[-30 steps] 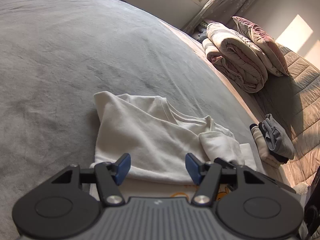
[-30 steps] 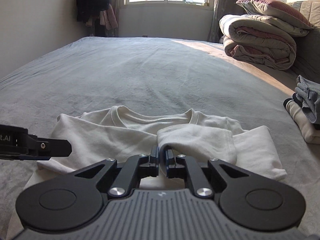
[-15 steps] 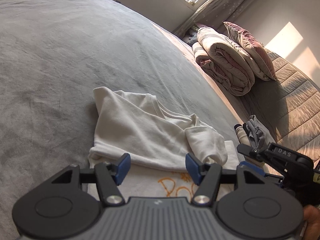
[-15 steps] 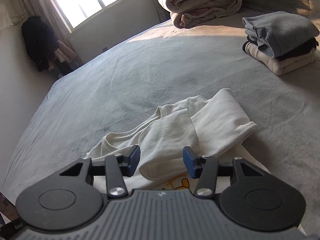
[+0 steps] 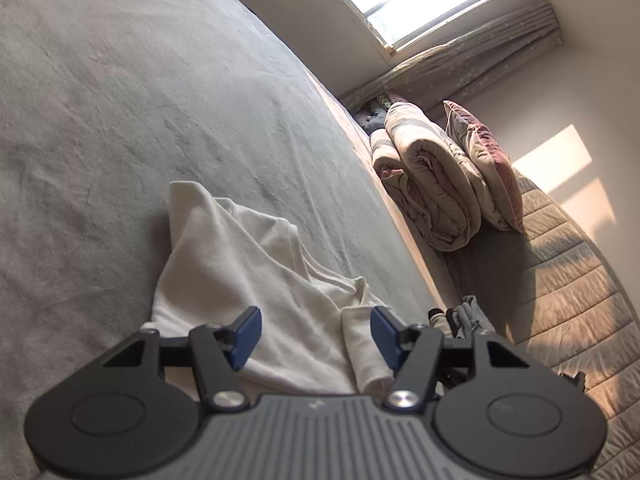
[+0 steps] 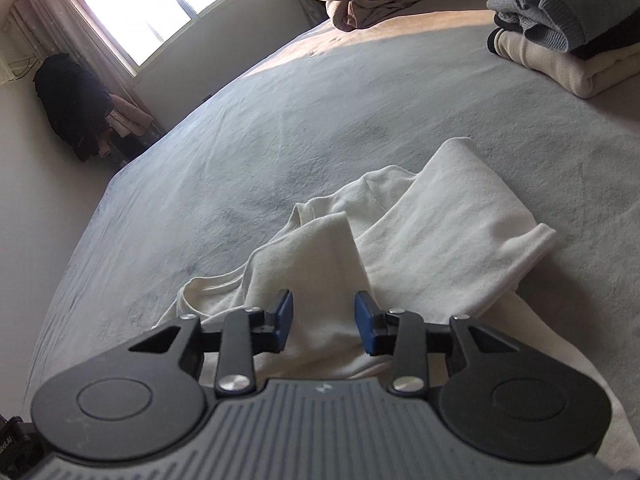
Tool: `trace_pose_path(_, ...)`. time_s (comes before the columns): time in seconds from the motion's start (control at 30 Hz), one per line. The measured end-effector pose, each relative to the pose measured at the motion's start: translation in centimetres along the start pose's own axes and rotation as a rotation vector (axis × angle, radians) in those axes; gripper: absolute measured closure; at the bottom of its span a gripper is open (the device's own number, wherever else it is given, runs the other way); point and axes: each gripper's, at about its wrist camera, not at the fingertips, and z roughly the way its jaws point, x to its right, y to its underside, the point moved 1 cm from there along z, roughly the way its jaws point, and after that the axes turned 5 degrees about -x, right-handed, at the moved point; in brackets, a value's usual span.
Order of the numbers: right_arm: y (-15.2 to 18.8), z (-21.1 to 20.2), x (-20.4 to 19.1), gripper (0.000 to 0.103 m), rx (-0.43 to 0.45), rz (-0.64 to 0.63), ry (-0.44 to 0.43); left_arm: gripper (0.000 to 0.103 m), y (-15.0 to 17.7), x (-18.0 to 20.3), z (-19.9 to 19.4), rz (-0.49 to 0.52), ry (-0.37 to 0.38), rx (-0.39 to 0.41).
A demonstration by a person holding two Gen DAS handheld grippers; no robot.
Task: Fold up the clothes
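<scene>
The right gripper [image 6: 323, 322] is no longer pinched on the sleeve [image 6: 316, 264]: a second ago its jaws were together on that fold, and now they are standing apart and narrowing again, with the cloth lying between the pads but not pressed by them. The wrist is also rolling, so the room is tilting in its view. The left gripper [image 5: 315, 338] is holding its jaws apart as before, gripping nothing, hovering over the near edge of the shirt [image 5: 240, 276] and tipping over a little too.

Outward from the tools, the shirt is lying on the bed [image 5: 120, 100], cream and part folded: the sleeve is laid inward across the chest, and the other side [image 6: 460, 216] is doubled over into a long flap. The collar is facing the window end.

Beyond it, near the bed's edge, a stack [image 6: 560, 40] of folded clothes is waiting, and a rolled duvet [image 5: 424, 196] is sitting against the headboard.

So the sleeve fold looks done and released. The right hand seems to be lining up a new grip lower down, likely for the lengthwise fold, with the left ready to take the matching edge.
</scene>
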Motion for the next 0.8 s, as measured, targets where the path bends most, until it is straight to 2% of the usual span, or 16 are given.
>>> trace_pose_path(0.07,0.1,0.0,-0.4,0.069,-0.011,-0.011,-0.080,0.042,0.0,-0.7,0.6,-0.059,0.053,0.005)
trace_pose_path(0.17,0.5,0.0,-1.8,0.069,-0.063,-0.052,-0.229,0.041,0.7,-1.4,1.6,-0.119,0.085,-0.019)
trace_pose_path(0.23,0.6,-0.3,-2.8,0.069,-0.091,-0.086,-0.255,0.040,1.1,-1.2,2.1,-0.124,0.084,-0.033)
trace_pose_path(0.33,-0.2,-1.7,-3.7,0.064,-0.055,-0.171,-0.181,0.037,1.3,0.1,2.4,-0.089,0.066,-0.036)
trace_pose_path(0.4,-0.7,-2.5,-3.5,0.049,0.002,-0.228,-0.105,0.030,1.4,0.9,2.4,-0.057,0.041,-0.040)
trace_pose_path(0.47,-1.3,-2.8,-2.5,0.046,0.049,-0.250,-0.036,0.027,1.5,1.9,2.7,-0.020,-0.024,-0.058)
trace_pose_path(0.53,-1.9,-2.4,-0.9,0.046,0.048,-0.216,-0.005,0.024,1.7,2.9,2.8,0.012,-0.099,-0.082)
trace_pose_path(0.63,-2.5,-0.8,1.7,0.046,-0.015,-0.094,-0.009,0.023,2.1,3.9,2.6,0.058,-0.116,-0.084)
trace_pose_path(0.7,-2.3,0.3,3.1,0.045,-0.073,0.006,-0.055,0.022,2.2,3.6,2.7,0.045,-0.089,-0.081)
trace_pose_path(0.8,-1.6,1.6,3.9,0.044,-0.142,0.137,-0.225,0.021,2.5,2.8,3.2,-0.010,-0.025,-0.088)
